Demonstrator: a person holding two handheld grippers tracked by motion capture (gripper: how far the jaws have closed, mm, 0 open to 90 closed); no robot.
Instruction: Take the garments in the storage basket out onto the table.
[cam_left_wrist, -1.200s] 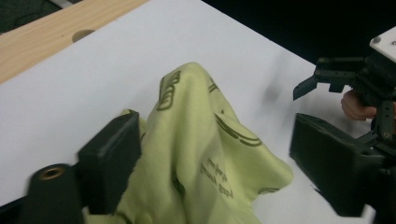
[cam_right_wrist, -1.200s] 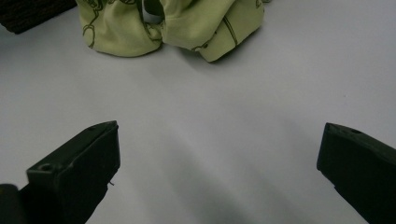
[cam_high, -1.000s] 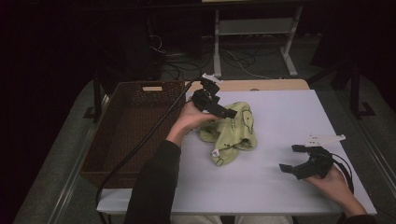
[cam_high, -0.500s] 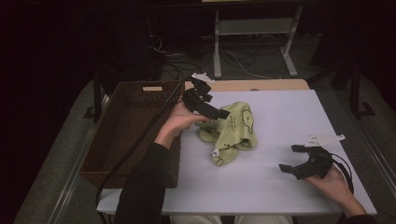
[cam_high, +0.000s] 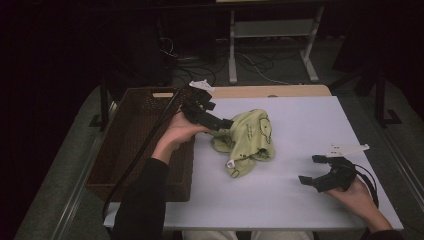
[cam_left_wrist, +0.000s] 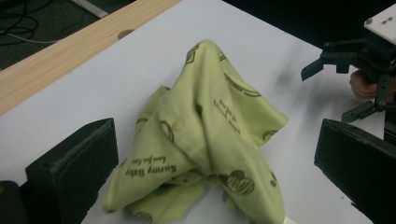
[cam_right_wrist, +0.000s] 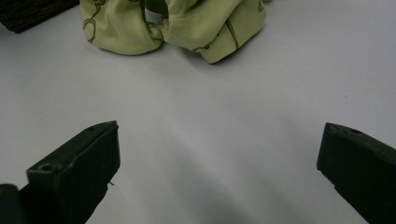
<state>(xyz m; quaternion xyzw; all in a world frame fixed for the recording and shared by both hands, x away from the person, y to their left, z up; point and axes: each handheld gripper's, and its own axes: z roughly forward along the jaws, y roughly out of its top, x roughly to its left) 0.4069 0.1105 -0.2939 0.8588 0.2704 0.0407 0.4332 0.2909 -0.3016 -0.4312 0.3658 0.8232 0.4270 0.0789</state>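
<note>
One cloth (cam_high: 246, 141), light green with dark printed figures and lettering, lies crumpled near the middle of the white table (cam_high: 300, 200). One brown wicker basket (cam_high: 131, 140) sits on the table's left side, its right wall just beside the cloth. There are two grippers, one in each hand.

The left gripper (cam_high: 222, 123) is held above the basket's right edge and points rightward at the cloth, with its tips at the cloth's left fringe. In the left gripper view its jaws are spread wide, one on each side of the cloth (cam_left_wrist: 205, 140), which rises in a peak between them; they are not closed on it. Whether a jaw touches the fabric cannot be told.

The right gripper (cam_high: 313, 170) rests low on the table near the right front corner, well apart from the cloth. Its jaws are spread too, with bare table (cam_right_wrist: 210, 140) between them in the right gripper view and the cloth's (cam_right_wrist: 173, 25) near edge farther ahead.

Compared with the frame half a second ago, the left hand (cam_high: 179, 132) and its gripper have shifted a little to the left, toward the basket, continuing the drift seen since a second ago. The cloth keeps the same place and shape, and the right gripper has not moved.
</note>
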